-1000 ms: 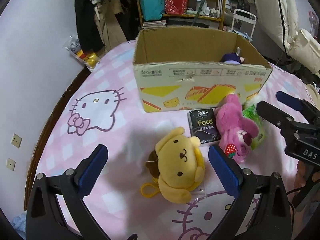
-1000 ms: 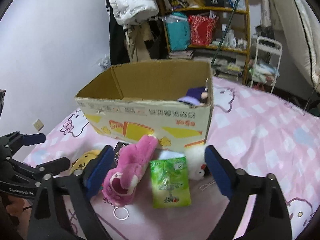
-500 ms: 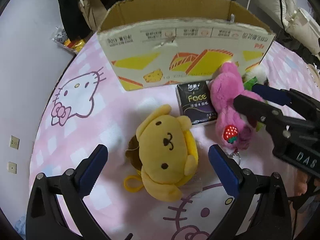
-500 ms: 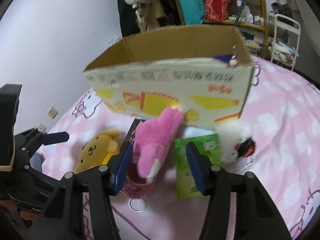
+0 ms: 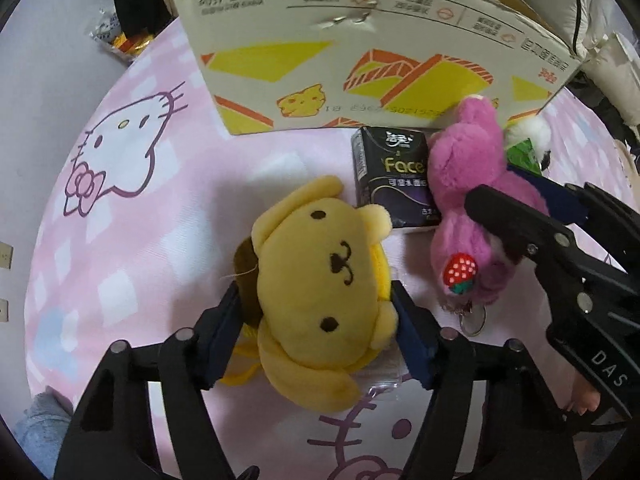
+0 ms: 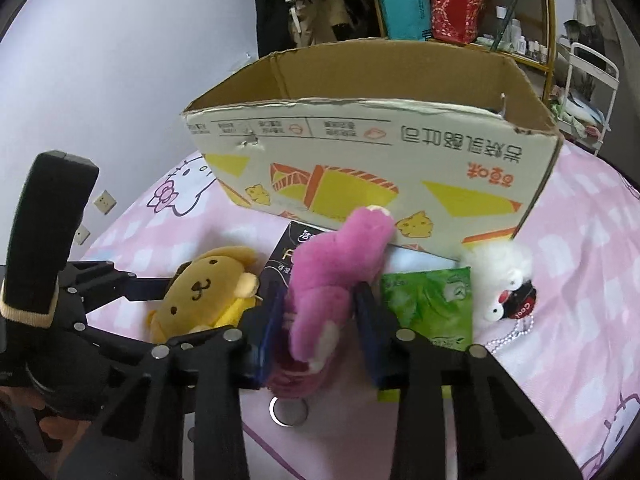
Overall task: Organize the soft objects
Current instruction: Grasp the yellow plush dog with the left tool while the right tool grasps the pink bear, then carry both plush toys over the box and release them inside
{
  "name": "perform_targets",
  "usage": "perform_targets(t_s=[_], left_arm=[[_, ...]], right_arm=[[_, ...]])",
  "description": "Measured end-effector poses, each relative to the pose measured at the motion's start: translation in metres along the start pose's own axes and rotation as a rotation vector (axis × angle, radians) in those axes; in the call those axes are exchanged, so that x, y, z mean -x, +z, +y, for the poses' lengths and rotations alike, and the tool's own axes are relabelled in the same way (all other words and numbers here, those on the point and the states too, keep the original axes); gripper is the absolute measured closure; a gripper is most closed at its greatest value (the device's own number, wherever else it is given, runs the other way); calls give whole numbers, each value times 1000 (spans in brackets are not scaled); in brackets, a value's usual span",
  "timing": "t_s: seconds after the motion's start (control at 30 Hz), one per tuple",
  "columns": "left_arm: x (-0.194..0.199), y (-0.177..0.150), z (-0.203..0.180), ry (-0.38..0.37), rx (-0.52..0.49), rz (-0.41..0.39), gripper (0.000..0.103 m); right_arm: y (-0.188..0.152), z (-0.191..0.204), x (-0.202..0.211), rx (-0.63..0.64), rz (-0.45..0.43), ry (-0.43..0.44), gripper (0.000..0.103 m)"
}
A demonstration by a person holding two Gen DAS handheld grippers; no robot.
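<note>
A yellow dog plush (image 5: 320,280) lies on the pink Hello Kitty bedspread (image 5: 132,240). My left gripper (image 5: 316,316) is shut on it, pads against both sides. A pink bear plush (image 6: 328,276) lies beside it; my right gripper (image 6: 320,324) is shut on it. The pink bear plush also shows in the left wrist view (image 5: 468,200), and the yellow plush in the right wrist view (image 6: 204,292). An open cardboard box (image 6: 372,152) stands just behind the toys.
A black tissue pack (image 5: 392,180) lies between the plushes by the box. A green tissue pack (image 6: 432,304) and a white plush (image 6: 500,284) lie right of the pink bear. A cluttered shelf (image 6: 460,4) and hanging clothes stand behind the bed.
Both grippers moved down and forward onto the toys. The left jaws closed on the yellow plush and the right jaws closed on the pink plush.
</note>
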State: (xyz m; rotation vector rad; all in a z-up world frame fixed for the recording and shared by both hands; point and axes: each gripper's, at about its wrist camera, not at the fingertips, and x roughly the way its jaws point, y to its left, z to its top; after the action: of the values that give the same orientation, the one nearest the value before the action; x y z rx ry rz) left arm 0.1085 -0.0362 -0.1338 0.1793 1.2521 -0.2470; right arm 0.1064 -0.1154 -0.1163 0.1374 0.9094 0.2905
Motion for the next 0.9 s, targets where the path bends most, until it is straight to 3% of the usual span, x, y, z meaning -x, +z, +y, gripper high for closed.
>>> perform_targets(t_s=[0.07, 0.2, 0.5, 0.73, 0.9], left_arm=[[5, -3, -2, 1, 0, -15, 38], [18, -8, 0, -18, 33, -53, 39], [51, -13, 13, 34, 109, -186, 39], [98, -17, 13, 96, 101, -409, 39], [132, -25, 9, 98, 81, -564, 39]], right_arm=[[2, -1, 7, -14, -17, 29, 80], [1, -5, 12, -40, -27, 42, 81], [3, -3, 38, -27, -104, -2, 81], [4, -6, 81, -43, -240, -27, 81], [5, -2, 113, -2, -336, -49, 81]])
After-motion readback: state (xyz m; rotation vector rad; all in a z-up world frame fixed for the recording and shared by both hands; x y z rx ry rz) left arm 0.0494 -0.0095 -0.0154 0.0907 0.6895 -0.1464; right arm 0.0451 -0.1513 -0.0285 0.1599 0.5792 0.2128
